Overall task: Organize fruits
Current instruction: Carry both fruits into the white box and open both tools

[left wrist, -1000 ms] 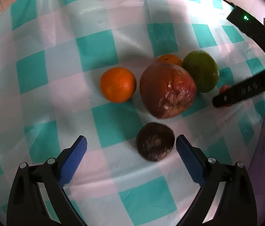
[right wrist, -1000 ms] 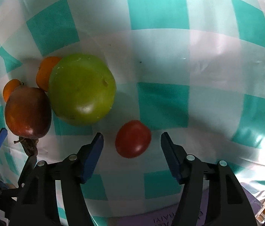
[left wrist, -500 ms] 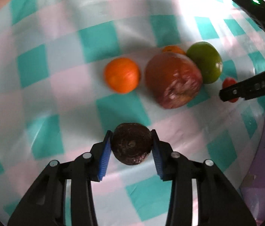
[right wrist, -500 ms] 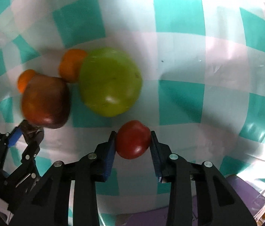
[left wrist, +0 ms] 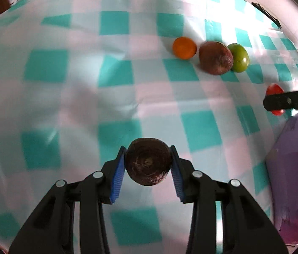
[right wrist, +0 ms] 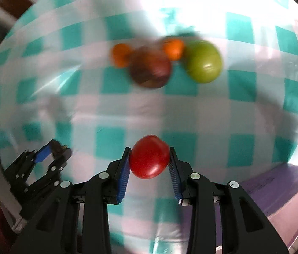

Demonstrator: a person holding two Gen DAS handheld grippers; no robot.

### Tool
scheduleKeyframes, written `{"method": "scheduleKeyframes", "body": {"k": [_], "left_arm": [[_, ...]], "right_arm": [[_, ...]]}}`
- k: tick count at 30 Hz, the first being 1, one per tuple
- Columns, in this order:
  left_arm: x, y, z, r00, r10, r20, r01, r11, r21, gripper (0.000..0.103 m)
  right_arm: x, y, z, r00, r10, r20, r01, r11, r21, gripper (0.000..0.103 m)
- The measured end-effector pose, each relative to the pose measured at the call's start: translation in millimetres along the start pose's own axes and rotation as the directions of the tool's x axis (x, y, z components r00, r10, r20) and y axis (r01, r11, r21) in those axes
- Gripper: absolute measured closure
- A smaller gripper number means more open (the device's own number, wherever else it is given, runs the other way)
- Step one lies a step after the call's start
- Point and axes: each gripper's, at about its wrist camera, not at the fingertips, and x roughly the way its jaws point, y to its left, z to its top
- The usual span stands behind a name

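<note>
A teal-and-white checked tablecloth, thin and creased, covered the table. Nearest, the left gripper clamped a dark brown, round, rough-skinned fruit between blue ribbed pads. The right gripper pinched a smooth, glossy red tomato clear of the cloth. Far beyond both lay the rest, touching: an orange, a wrinkled reddish-brown fruit, a shiny green one. A purple sheet lay near right, closest to the right gripper.

Teal/white check cloth, red tomato, blue tong pads.
</note>
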Motion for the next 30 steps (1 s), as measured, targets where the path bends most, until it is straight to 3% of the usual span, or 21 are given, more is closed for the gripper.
{"method": "scheduleKeyframes", "body": {"k": [7, 14, 20, 25, 30], "left_arm": [[-54.0, 3.9, -31.9, 0.998, 0.024, 0.064, -0.022, 0.999, -0.024, 0.062], [-112.1, -17.2, -43.1, 0.985, 0.021, 0.170, -0.017, 0.999, -0.027, 0.062], [-149.0, -50.7, -57.2, 0.974, -0.004, 0.225, 0.003, 1.000, 0.004, 0.062], [-165.0, -106.9, -61.3, 0.964, -0.049, 0.262, 0.018, 0.993, 0.118, 0.062], [-165.8, -181.2, -69.2, 0.961, -0.122, 0.249, 0.043, 0.953, 0.301, 0.062]], "right_arm": [[-23.5, 49.0, -67.5, 0.995, 0.067, 0.079, -0.060, 0.995, -0.082, 0.068], [-61.0, 40.6, -130.3, 0.978, 0.106, 0.177, -0.088, 0.990, -0.111, 0.068], [-106.1, 4.0, -180.6, 0.950, 0.115, 0.291, -0.100, 0.993, -0.065, 0.068], [-134.9, -44.6, -221.0, 0.920, 0.089, 0.382, -0.104, 0.994, 0.020, 0.068], [-131.0, -101.3, -255.4, 0.926, 0.028, 0.376, -0.084, 0.988, 0.133, 0.068]]}}
